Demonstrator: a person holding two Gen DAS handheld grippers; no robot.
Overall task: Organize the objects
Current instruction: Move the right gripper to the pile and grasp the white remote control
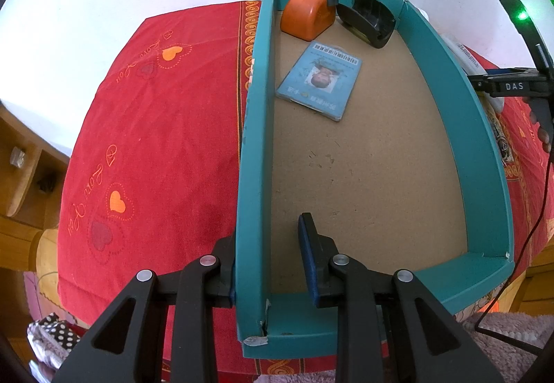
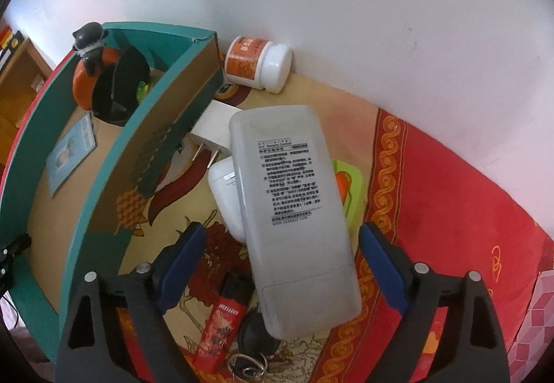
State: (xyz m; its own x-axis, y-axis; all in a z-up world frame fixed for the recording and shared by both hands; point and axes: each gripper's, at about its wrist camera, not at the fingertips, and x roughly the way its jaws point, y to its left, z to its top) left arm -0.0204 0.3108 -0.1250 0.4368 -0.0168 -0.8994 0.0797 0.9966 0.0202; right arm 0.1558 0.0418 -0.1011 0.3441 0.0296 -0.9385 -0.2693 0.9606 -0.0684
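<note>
My left gripper straddles the left wall of the teal box. Its outer finger sits against the outside of the wall, and a strip of brown floor shows between the wall and the inner pad. Inside the box lie a blue ID card, an orange object with a grey figure on it, and a black case. My right gripper stands open astride the lower half of a white remote lying face down; its pads do not press on the remote.
Beside the remote lie a white plug, a white earbud case, a green item, a red lighter and a black key fob with rings. A white pill bottle rests against the wall. The teal box stands left of them.
</note>
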